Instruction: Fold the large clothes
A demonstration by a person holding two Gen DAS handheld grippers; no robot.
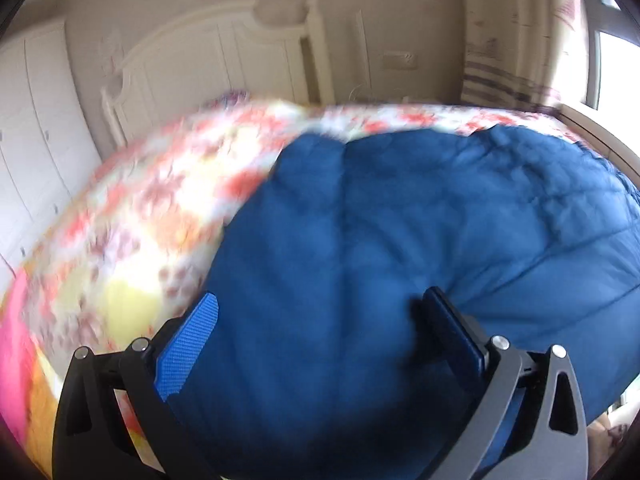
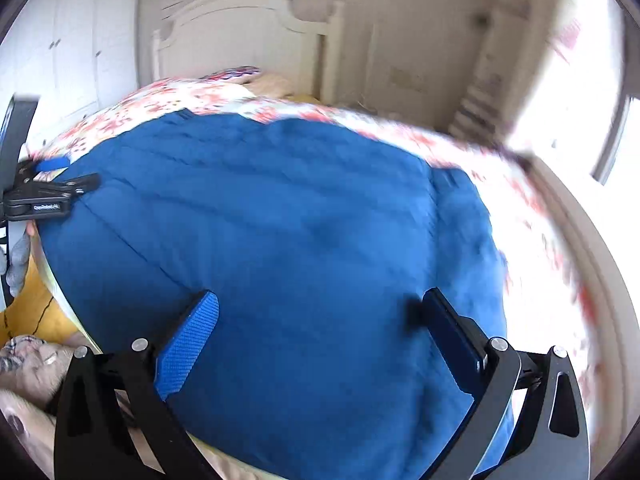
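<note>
Only the right wrist view caught the left gripper (image 2: 60,178) at the edge of the blue quilted jacket (image 2: 260,220), its jaws unreadable. The jacket (image 1: 400,220) lay puffy on the floral bedspread (image 1: 140,220). Both grippers' (image 1: 316,320) (image 2: 316,316) jaws stood apart in their own views.

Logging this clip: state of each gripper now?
Left gripper: open, empty, over the blue jacket.
Right gripper: open, empty, over the same jacket.
</note>
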